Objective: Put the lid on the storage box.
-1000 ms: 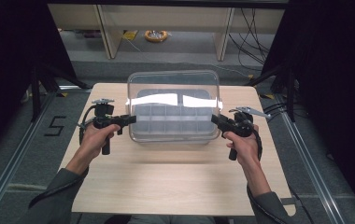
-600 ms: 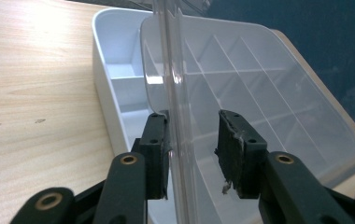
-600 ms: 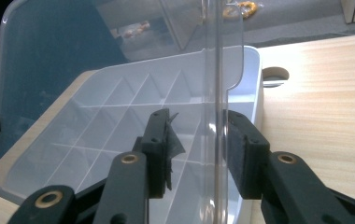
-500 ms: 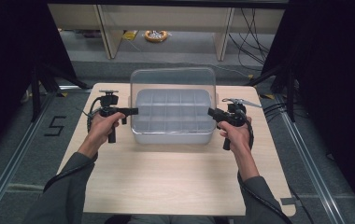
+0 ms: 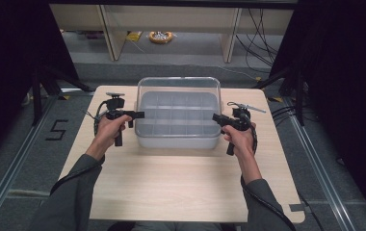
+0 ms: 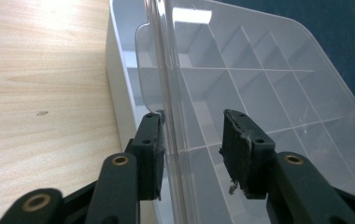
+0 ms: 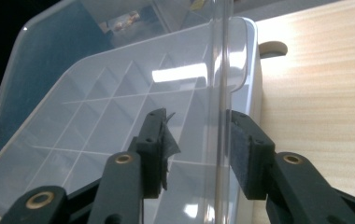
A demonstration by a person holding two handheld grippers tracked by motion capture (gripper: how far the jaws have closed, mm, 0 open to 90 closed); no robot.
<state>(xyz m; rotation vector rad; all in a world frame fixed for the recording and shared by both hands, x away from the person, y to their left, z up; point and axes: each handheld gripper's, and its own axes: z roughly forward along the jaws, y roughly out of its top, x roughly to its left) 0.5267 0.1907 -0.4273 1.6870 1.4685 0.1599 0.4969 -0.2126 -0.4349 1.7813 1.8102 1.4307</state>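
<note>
So there's a clear plastic organiser box with a grid of dividers (image 5: 178,122) sitting toward the far edge of the light wooden tabletop (image 5: 171,187), about centred between its left and right edges. Its transparent hinged lid (image 5: 178,89) stands up, rising from the box's far side. The person has a black two-jaw gripper in each hand, one at each short end of the box. The left gripper (image 5: 137,114) is at the box's left end, and in the left gripper view the lid's clear edge (image 6: 166,93) runs right between the two jaws: the left-hand pad (image 6: 150,154) sits right against it, while the other pad (image 6: 241,149) stands clear off to the side, so nothing is pinched, and these jaws have just been opening. Same story on the right gripper (image 5: 215,118) at the box's right end: the lid's edge (image 7: 222,93) passes between its pads (image 7: 243,149), close to the right-hand one, gap still visible on the other side, jaws just been opening too. The compartments (image 7: 96,116) I can see look bare white plastic.
</note>
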